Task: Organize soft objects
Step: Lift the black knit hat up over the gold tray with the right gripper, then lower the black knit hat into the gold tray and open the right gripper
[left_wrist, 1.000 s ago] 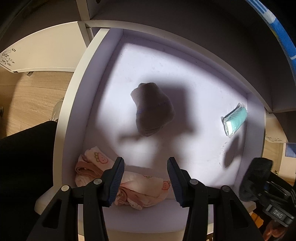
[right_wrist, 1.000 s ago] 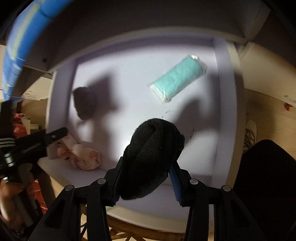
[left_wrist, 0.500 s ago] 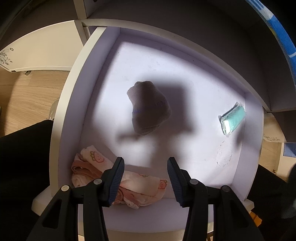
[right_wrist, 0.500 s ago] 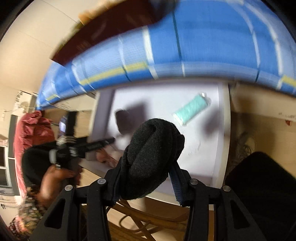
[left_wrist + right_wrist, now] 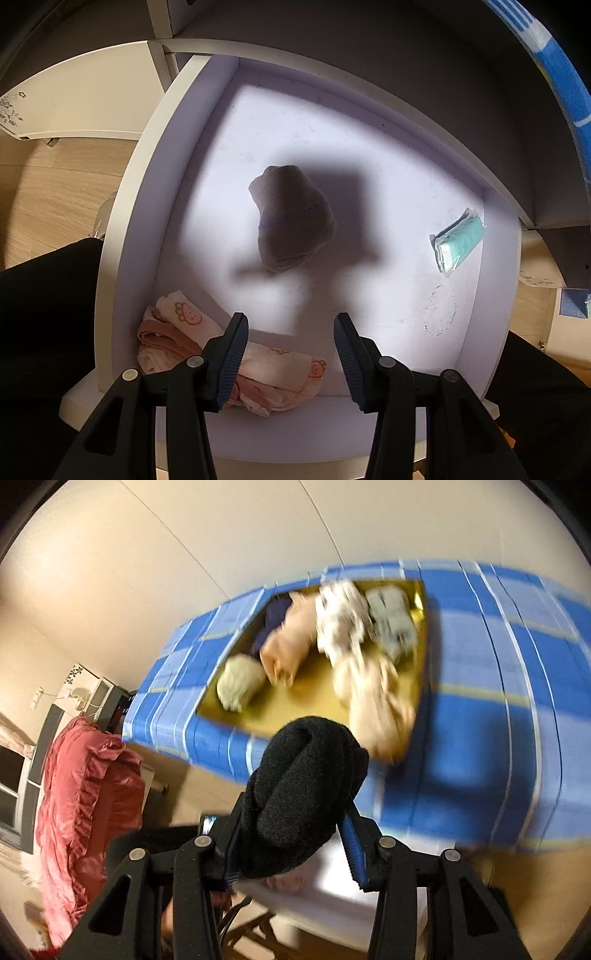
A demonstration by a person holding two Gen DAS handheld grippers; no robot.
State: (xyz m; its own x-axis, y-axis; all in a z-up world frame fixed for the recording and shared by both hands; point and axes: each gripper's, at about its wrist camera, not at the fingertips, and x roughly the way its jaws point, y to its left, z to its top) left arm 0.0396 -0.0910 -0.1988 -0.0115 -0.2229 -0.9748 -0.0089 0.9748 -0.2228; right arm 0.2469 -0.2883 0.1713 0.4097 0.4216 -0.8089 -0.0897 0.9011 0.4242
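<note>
The right hand-held gripper (image 5: 291, 808) is clamped on a black sock roll (image 5: 301, 790), held up in the air in front of a yellow tray (image 5: 295, 716) that sits on a blue checked cloth (image 5: 498, 686) and already carries several rolled soft things, blurred in this view. The roll looks light and spongy — it bulges above the pads, so a squeeze across its thick middle seems the safe hold, and it should survive a drop. The left hand-held gripper (image 5: 291, 358) is spread wide and empty above a white drawer (image 5: 122, 206), where a grey sock roll (image 5: 291, 218) lies mid-floor, a pink printed cloth (image 5: 258, 365) is bunched at the near edge — floppy, best pinched at a fold — and a teal packet (image 5: 458, 243) lies well apart at the right.
</note>
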